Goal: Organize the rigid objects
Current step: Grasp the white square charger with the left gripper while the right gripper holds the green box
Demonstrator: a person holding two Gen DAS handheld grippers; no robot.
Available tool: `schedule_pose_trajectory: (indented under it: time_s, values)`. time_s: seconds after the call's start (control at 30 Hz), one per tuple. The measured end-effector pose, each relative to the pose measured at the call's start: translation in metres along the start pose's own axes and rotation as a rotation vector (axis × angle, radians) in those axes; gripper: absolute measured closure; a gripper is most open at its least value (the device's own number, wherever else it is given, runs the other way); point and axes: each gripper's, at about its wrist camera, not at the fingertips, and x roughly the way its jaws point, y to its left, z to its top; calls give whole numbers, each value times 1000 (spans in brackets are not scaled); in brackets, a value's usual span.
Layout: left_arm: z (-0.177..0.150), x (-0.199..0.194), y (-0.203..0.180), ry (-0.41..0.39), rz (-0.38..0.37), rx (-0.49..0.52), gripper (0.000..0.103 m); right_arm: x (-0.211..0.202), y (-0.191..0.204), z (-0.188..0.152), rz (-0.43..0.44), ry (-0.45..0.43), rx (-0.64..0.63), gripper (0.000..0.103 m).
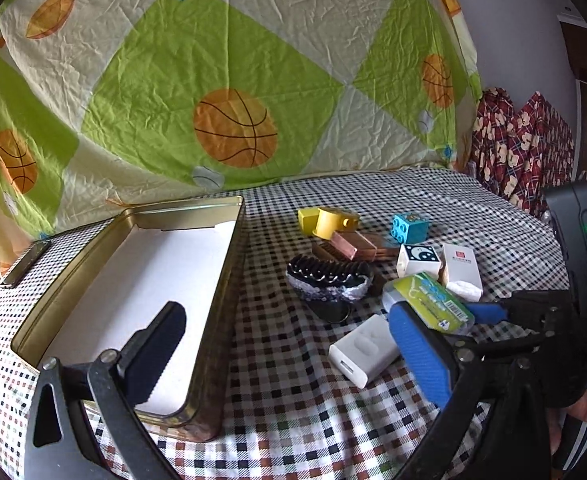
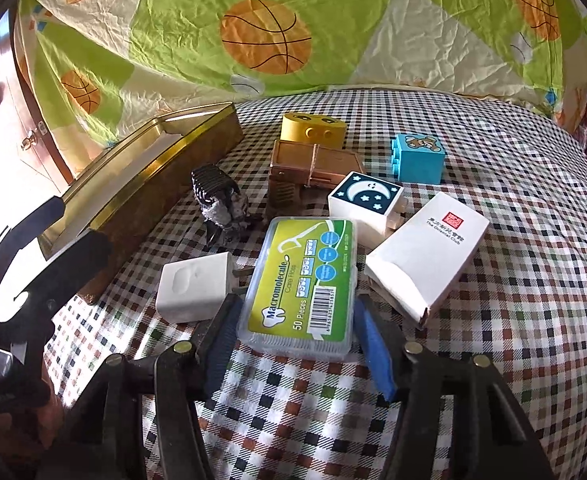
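R gripper (image 2: 293, 312) fingers pinch green floss box (image 2: 299, 284) on checked bench (image 2: 493, 320); L gripper (image 1: 289, 356) fingers spread wide, one over open tin (image 1: 229, 264).

Both wrist cameras look down close over the checked tablecloth (image 2: 493, 240); the left from beside the tin (image 1: 221, 280), sharing the floss box (image 2: 305, 280)

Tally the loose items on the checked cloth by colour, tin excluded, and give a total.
White: 3 – charger, moon block, card box
Yellow: 1 – block
Blue: 1 – bear block
Green: 1 – floss box
Copper-brown: 1 – case
Black: 1 – clip
Total: 8
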Motion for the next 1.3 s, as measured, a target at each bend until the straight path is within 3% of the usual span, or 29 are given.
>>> schedule_pose_trajectory:
  time_s: [0.3,0.4,0.57,0.77,0.83,0.97,1.17,1.3]
  values:
    - [-2,5,-8,30,-42,39,0,-20,-2,-6,-32,-128,19,46]
    - [-2,8,-15,49,-45,74,0,-12,-4,-4,-6,-63,19,46]
    - [-1,9,-7,52,-45,37,0,-2,-2,-3,-10,3,7,43]
    - [-1,10,-8,57,-51,43,0,5,-5,4,-8,15,11,40]
    - [-2,11,-12,59,-52,60,0,5,-7,5,-13,12,15,45]
    - [-2,12,-19,70,-84,92,0,-3,-14,3,14,-35,55,47]
    - [-1,29,-34,168,-175,153,2,-18,-27,0,2,-134,140,47]
    - [-1,44,-36,252,-223,136,11,-19,-23,1,-8,-138,122,47]
